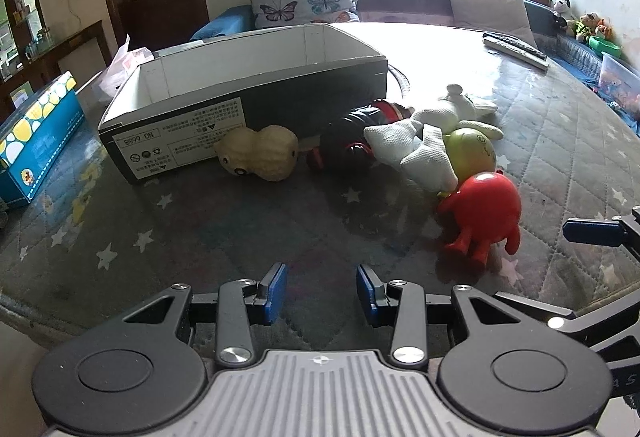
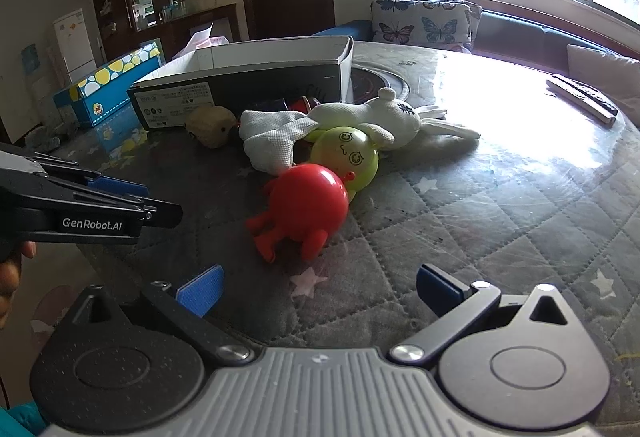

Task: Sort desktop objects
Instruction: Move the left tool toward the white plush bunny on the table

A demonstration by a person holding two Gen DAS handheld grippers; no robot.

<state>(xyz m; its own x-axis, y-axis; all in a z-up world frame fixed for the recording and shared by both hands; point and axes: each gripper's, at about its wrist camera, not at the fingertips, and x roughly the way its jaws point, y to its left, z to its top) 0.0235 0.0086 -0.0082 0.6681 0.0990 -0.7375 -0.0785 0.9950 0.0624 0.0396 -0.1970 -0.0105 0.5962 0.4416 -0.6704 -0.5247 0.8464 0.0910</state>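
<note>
The left tongs (image 1: 321,291) are hovering low over the quilted worktop (image 1: 224,221), their blue pads standing partly apart with nothing between them. The right tongs (image 2: 320,289) are hanging over the same cloth, spread wider and likewise gripping nothing.

The toys are lying in a loose heap on the worktop, just in front of the open cardboard box (image 1: 240,93). The left view is showing the peanut toy (image 1: 260,153) whole, touching the box's printed side, and beside it a dark, shiny red-and-black toy (image 1: 356,133) partly tucked under the white cloth rabbit (image 1: 424,141). In the right view that dark toy is mostly hidden behind the rabbit, and what it is cannot be told. The right view is giving the face of the green ball toy (image 2: 346,157) and the rabbit's long ears (image 2: 444,123), which the left view is only half showing. The red figure (image 2: 306,209) is lying nearest the right tongs, touching the green ball.

The right view is also catching the left tongs from the side, with part of a hand (image 2: 12,269) at the frame's edge. The left view is showing only one blue pad of the right tongs, cut off at its right border. A blue spotted carton (image 1: 36,141) is sitting left of the box.
</note>
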